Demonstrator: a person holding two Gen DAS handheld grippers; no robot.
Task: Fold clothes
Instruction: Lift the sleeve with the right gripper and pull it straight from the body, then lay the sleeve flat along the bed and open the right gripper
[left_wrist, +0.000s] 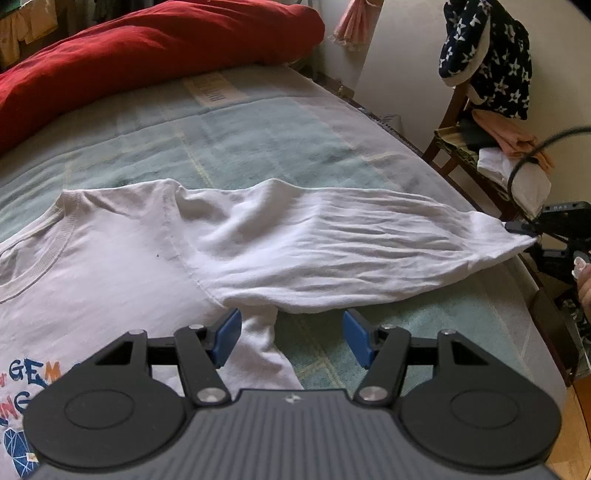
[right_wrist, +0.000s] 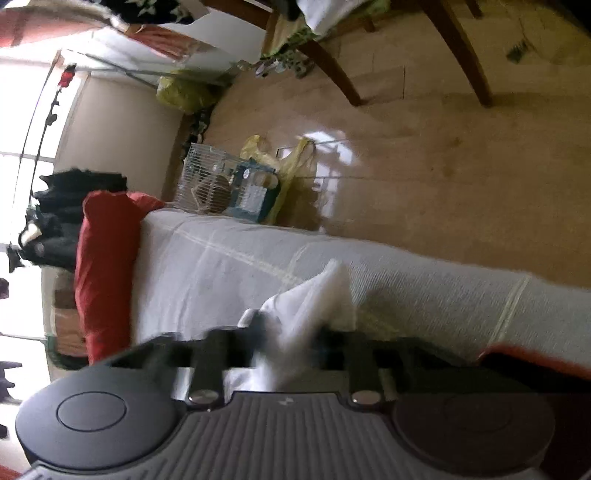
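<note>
Sleeve (left_wrist: 332, 236) of flat white shirt (left_wrist: 110, 266), lengthwise rightward, cuff in right tongs (left_wrist: 517, 227).

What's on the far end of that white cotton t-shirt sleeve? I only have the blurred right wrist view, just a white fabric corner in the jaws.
Observer: The right gripper is pinching the cuff of the long white sleeve, stretched out toward the bed's edge.
Operator: And the left one?
Observer: The left gripper is open, its blue pads on either side of the underarm area, gripping nothing.
Operator: Shirt flat?
Observer: The white t-shirt lies front up on the pale green checked bedspread; the sleeve is lifted and wrinkled.
Operator: Anything beside it?
Observer: A red duvet lies bunched beyond the collar.
</note>
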